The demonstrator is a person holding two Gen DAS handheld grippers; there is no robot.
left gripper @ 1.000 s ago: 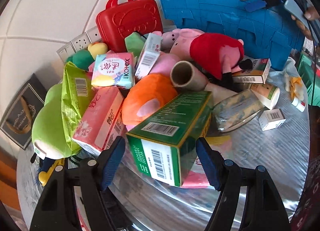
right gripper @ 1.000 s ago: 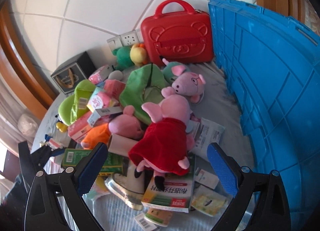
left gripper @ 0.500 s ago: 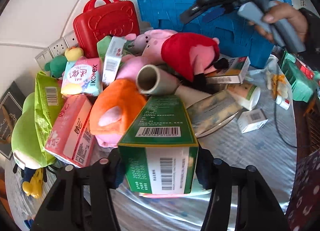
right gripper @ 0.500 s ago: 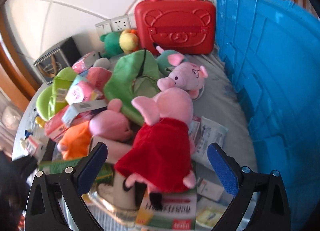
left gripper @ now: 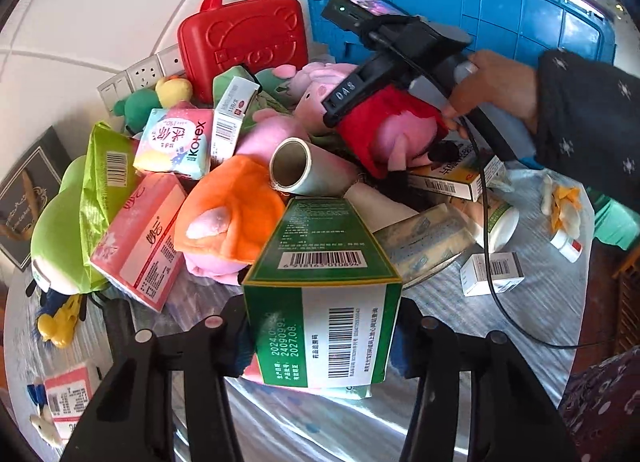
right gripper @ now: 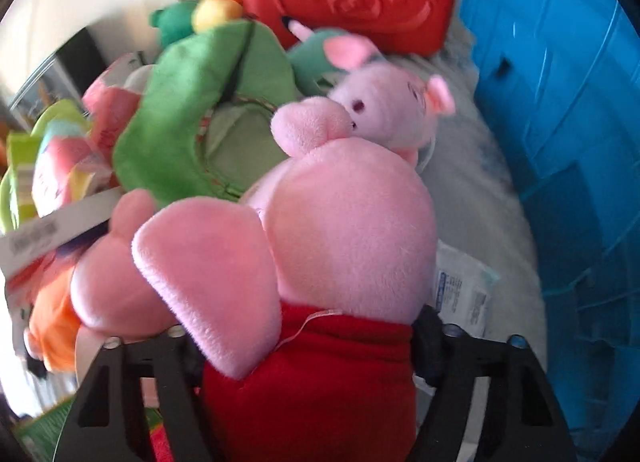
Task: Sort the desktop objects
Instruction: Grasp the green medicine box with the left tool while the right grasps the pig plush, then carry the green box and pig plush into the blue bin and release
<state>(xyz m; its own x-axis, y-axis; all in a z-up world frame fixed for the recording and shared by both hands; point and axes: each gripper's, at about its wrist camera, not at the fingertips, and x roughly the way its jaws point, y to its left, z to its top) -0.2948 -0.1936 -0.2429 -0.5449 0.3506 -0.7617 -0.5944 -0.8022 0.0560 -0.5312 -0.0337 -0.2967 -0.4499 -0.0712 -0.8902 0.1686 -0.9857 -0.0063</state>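
My left gripper (left gripper: 322, 342) is shut on a green and white carton (left gripper: 324, 294) with barcodes, at the near edge of a heap of toys and packs. My right gripper (right gripper: 308, 346) is closed around the red dress of a pink pig plush (right gripper: 344, 246). In the left wrist view the right gripper (left gripper: 360, 102) sits on that pig plush (left gripper: 396, 134) in the middle of the heap. A blue crate (left gripper: 500, 14) stands behind the heap and fills the right side of the right wrist view (right gripper: 560, 142).
A red toy case (left gripper: 244, 46) stands at the back wall by a socket strip (left gripper: 136, 76). An orange plush (left gripper: 236, 210), a cardboard tube (left gripper: 296, 170), pink tissue pack (left gripper: 140, 238), green plush (right gripper: 208, 102) and small boxes (left gripper: 492, 274) crowd the silver tabletop (left gripper: 500, 382).
My left gripper closed on the green carton and lifted it slightly. My right gripper came down onto the pig plush and closed on its red dress.
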